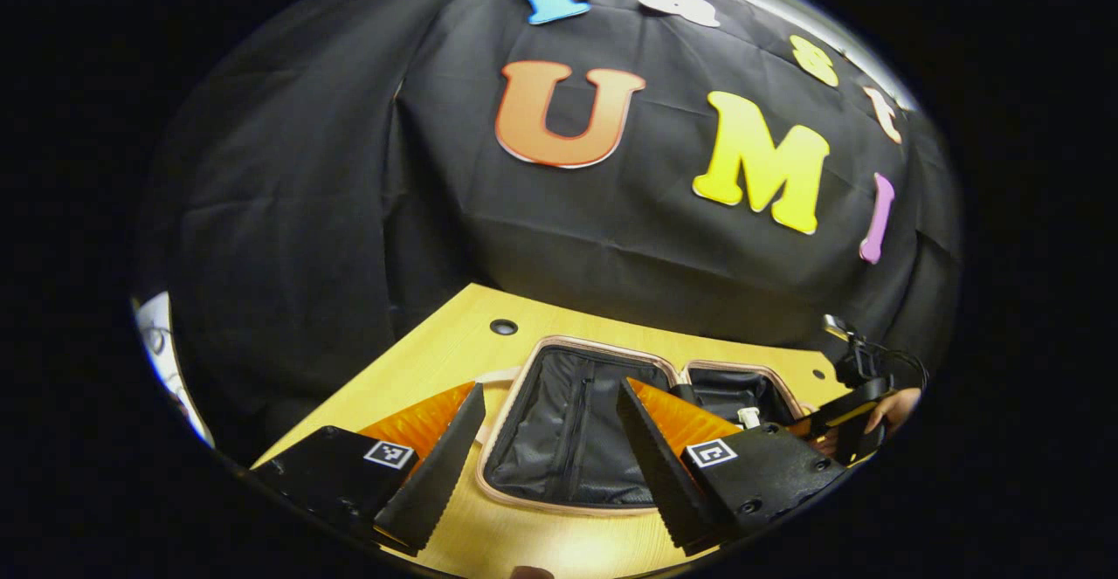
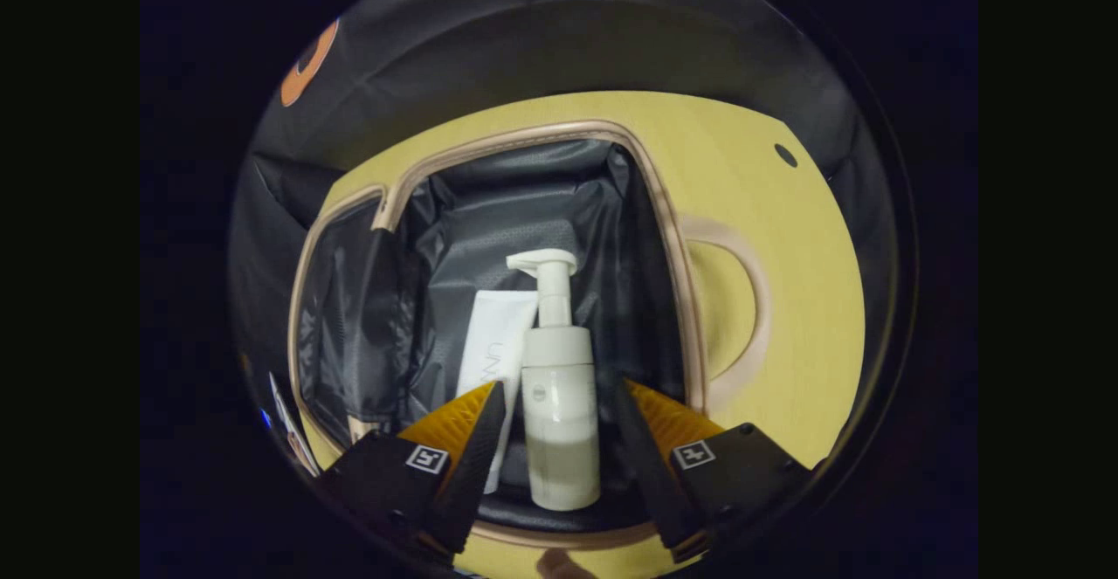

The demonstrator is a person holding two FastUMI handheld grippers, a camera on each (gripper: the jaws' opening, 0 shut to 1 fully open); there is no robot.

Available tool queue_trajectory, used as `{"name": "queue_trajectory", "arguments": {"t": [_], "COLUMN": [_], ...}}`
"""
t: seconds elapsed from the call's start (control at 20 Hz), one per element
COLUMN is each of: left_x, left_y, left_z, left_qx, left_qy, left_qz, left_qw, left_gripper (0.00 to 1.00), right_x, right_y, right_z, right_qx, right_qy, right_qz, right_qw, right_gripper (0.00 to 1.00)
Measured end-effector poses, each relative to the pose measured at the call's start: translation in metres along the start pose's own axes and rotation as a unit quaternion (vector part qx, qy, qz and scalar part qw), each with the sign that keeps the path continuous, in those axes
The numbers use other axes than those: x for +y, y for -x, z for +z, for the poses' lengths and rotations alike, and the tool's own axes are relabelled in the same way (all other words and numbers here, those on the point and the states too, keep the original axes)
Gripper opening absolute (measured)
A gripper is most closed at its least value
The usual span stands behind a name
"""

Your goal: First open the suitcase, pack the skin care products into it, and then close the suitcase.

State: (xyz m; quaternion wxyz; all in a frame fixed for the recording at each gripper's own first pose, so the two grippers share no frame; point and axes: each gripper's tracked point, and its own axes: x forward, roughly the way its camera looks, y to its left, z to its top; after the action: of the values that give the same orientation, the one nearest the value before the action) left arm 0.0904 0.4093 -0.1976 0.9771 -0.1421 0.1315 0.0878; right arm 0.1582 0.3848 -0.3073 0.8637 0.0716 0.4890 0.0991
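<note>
The suitcase [image 2: 672,238] lies open on the wooden table [image 2: 786,299], both halves flat and lined in dark, soft fabric. In the right gripper view, a white pump bottle [image 2: 559,387] rests on its side in the near half, nozzle pointing away, with a flat white tube [image 2: 493,334] just beside it and partly under it. The right gripper [image 2: 559,435] hovers over the bottle with its jaws spread wide; the bottle body lies between the fingers, but neither finger appears to press on it. In the left gripper view, the left gripper [image 1: 550,448] hangs above the other half of the case, jaws likewise wide and empty; the right gripper and the hand [image 1: 900,404] holding it show farther off.

Handling, as judged: the bottle looks like rigid smooth plastic, light, and apt to roll or slip, so the cylindrical body is the best grip, not the thin pump neck. The tube seems soft and squeezable. The case shell looks stiff; its pale rim [image 1: 524,387] offers the likeliest hold for closing, and the lining should be kept clear of the seam.
</note>
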Motion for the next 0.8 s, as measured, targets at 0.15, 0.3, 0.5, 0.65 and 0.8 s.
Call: {"name": "queue_trajectory", "arguments": {"t": [0.15, 0.3, 0.5, 0.65, 0.8], "left_x": [0.023, 0.048, 0.071, 0.091, 0.097], "left_y": [-0.020, -0.039, -0.058, -0.077, -0.094], "left_z": [-0.013, -0.025, -0.037, -0.059, -0.075], "left_qx": [0.023, 0.045, 0.062, 0.082, 0.094], "left_qy": [0.083, 0.150, 0.283, 0.331, 0.368], "left_qz": [-0.008, -0.012, -0.037, -0.030, -0.025], "left_qw": [0.996, 0.988, 0.956, 0.940, 0.925], "left_gripper": [0.97, 0.97, 0.98, 0.98, 0.97], "right_x": [0.016, 0.018, -0.007, -0.025, -0.035], "right_y": [0.047, 0.110, 0.189, 0.239, 0.266], "right_z": [0.009, 0.010, -0.011, -0.036, -0.063], "right_qx": [-0.041, -0.086, -0.140, -0.176, -0.199], "right_qy": [0.004, 0.032, 0.123, 0.159, 0.137], "right_qz": [0.055, 0.088, 0.074, 0.058, 0.048], "right_qw": [0.998, 0.992, 0.980, 0.970, 0.969], "right_gripper": [0.79, 0.81, 0.81, 0.78, 0.81]}}
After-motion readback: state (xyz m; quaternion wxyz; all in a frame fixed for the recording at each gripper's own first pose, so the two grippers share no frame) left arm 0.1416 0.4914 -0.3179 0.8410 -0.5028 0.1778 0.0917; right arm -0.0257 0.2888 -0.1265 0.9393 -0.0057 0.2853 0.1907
